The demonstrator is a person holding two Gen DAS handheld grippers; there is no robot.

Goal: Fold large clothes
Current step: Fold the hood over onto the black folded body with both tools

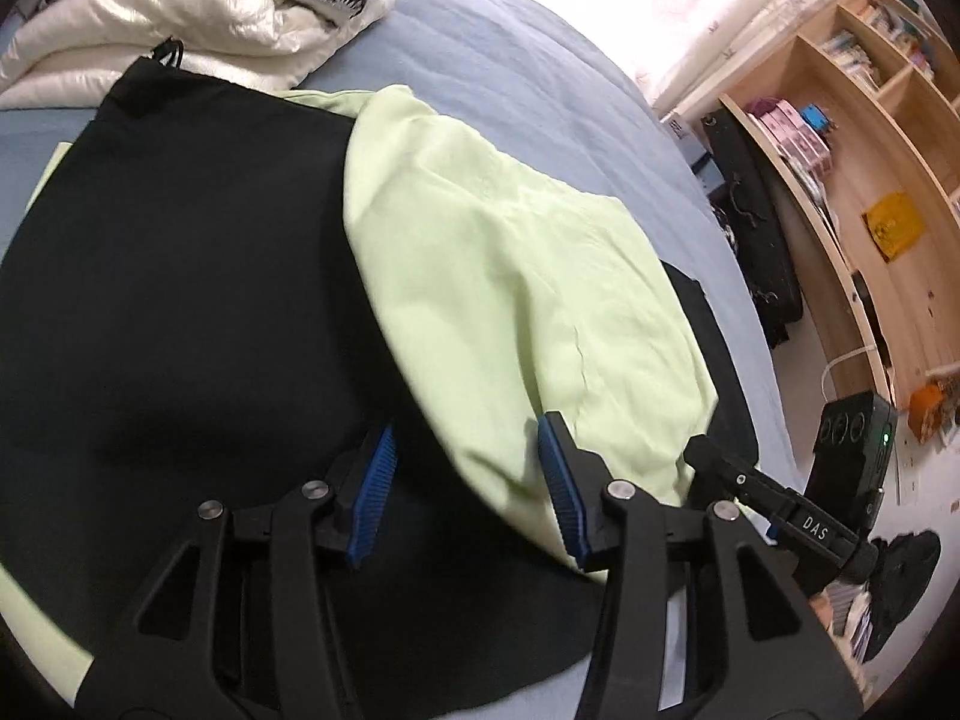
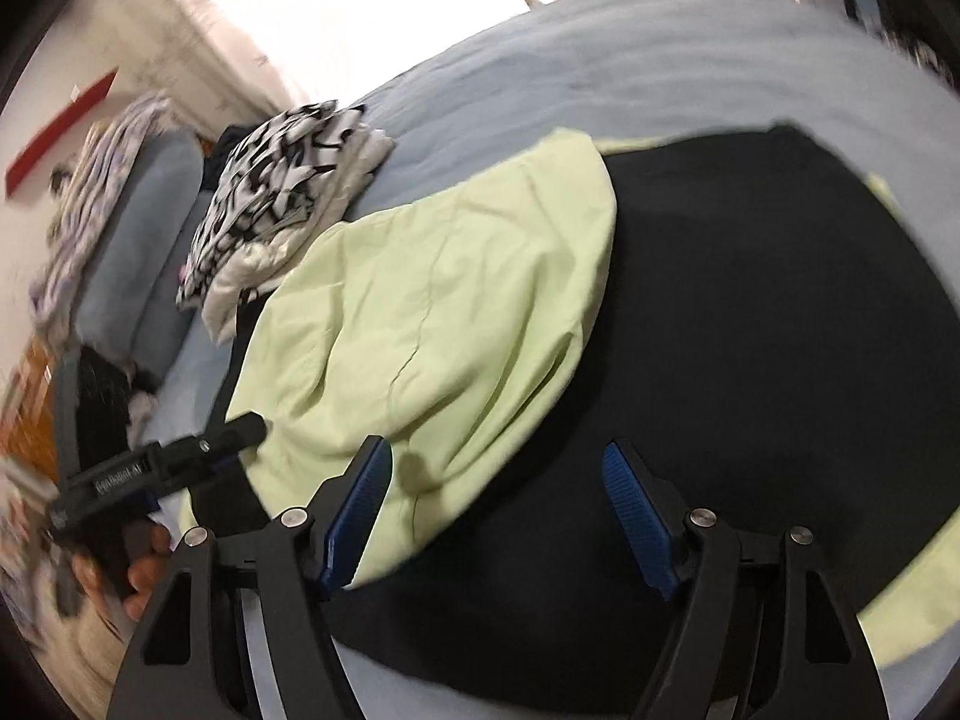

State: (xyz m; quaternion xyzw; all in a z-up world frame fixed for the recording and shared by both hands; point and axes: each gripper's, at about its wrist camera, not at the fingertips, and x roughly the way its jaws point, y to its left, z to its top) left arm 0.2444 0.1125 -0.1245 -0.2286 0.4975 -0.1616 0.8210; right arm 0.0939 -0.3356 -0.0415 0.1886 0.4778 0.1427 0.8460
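A large garment lies spread on the bed, with a black side (image 1: 180, 270) (image 2: 750, 312) and a pale green side. A green flap (image 1: 510, 252) (image 2: 432, 300) is folded over the black cloth. My left gripper (image 1: 467, 426) hovers open over the near edge of the green flap, its blue pads (image 1: 375, 492) apart with nothing pressed between them. My right gripper (image 2: 497, 447) is also open, straddling the flap's edge and the black cloth. Each gripper shows from the side in the other's view: the right gripper (image 1: 774, 504), and the left gripper (image 2: 162, 468) held by a hand (image 2: 141, 570).
The bed has a blue sheet (image 1: 510, 60) (image 2: 660, 60). A white puffy jacket and black-and-white striped clothes (image 1: 150, 18) (image 2: 270, 192) are piled at its far end, beside a grey-blue pillow (image 2: 138, 252). Past the bed's edge are a wooden shelf (image 1: 870, 120) and a black bag (image 1: 762, 228).
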